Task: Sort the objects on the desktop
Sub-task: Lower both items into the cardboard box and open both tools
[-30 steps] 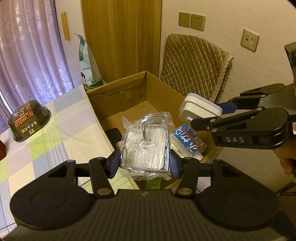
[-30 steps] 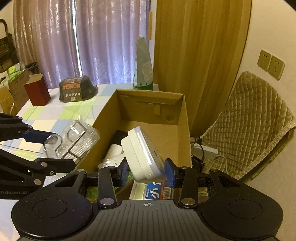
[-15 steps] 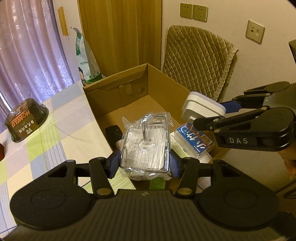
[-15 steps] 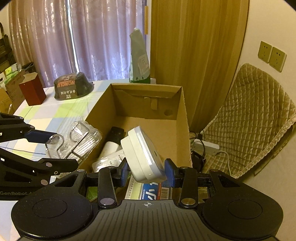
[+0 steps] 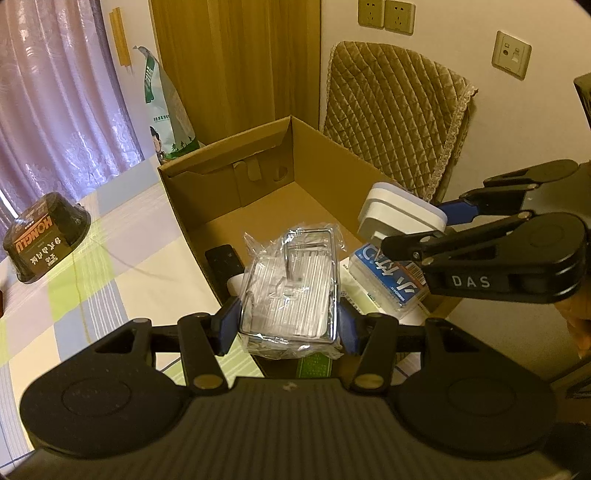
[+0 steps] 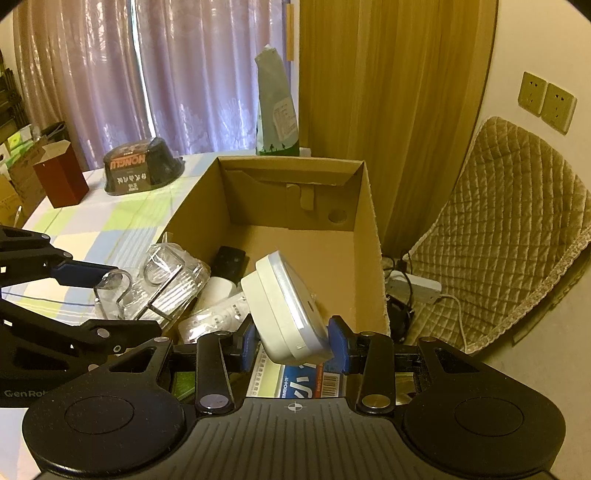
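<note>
Left gripper (image 5: 288,325): jaws clamped on a plastic-wrapped chrome wire rack (image 5: 291,288), held above the near left corner of the open cardboard box (image 5: 229,177). The wrapping blurs the rack's shape; hooks show only in the right wrist view (image 6: 118,284).

Right gripper (image 6: 291,341): jaws clamped on a white square device (image 6: 284,306), tilted, held over the near end of the box. Its underside is not visible.

Box contents, partly hidden behind the held items:
- 1 black remote-like item (image 6: 229,260), lower end covered.
- 1 white cylindrical item (image 6: 218,290), and a white remote-like piece (image 6: 221,317) beside it; whether they are joined I cannot tell.
- 1 blue-and-white packet (image 5: 388,280), print too partial to read.
- Green-printed paper (image 5: 314,363) at the near edge, mostly covered by the left gripper.

On the checked tablecloth (image 5: 110,266), well apart from the box: 1 black bowl (image 6: 142,171) marked HONGLU, upside down; 1 dark red box (image 6: 61,179), open at the top. Behind the box: 1 green-and-white bag (image 5: 162,114), upright. Wall sockets (image 5: 386,16): 2 side by side, plus 1 separate plate (image 5: 511,53). A quilted chair back (image 5: 395,118) is cut off by the box wall.
</note>
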Available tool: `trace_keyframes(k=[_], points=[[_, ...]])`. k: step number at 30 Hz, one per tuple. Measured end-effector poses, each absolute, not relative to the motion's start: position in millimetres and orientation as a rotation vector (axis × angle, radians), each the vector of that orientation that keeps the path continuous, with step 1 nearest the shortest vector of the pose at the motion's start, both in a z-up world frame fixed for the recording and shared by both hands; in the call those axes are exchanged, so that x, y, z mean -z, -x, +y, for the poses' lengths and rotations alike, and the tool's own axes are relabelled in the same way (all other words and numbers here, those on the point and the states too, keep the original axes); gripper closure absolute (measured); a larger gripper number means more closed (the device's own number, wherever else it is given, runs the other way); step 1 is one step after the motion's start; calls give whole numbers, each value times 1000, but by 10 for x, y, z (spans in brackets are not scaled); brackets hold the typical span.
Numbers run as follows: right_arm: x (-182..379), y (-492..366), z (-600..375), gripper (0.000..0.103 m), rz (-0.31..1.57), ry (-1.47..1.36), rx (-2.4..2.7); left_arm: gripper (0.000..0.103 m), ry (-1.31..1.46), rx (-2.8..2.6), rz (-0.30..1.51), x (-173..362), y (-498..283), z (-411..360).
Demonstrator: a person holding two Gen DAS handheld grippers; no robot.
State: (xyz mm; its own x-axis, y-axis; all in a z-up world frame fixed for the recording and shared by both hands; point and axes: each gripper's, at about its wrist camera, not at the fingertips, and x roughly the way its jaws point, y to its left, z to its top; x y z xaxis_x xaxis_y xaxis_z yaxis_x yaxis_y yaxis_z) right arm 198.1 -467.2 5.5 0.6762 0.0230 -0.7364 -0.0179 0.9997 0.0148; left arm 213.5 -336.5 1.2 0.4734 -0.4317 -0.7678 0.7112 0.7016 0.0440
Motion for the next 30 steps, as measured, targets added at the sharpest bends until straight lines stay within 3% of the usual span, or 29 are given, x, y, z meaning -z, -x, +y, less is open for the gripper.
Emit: trace_keyframes(k=[18,21,23,30], points=[[-31,-2038,-4633,63,825,-5,-25,53,-388,721,817,34,-2181,-3403],[-25,-2036,-4631,62,823,-10,-27,51,-377,718,807,22,-2185,-3397],[-21,-2030,-4628,62,819,-10,-32,42,-371,721,797,3,-2182,-3393],[-51,-1986,-4616,62,800,-11,-19,42,-366,708,777,-73,-2176,-3355]])
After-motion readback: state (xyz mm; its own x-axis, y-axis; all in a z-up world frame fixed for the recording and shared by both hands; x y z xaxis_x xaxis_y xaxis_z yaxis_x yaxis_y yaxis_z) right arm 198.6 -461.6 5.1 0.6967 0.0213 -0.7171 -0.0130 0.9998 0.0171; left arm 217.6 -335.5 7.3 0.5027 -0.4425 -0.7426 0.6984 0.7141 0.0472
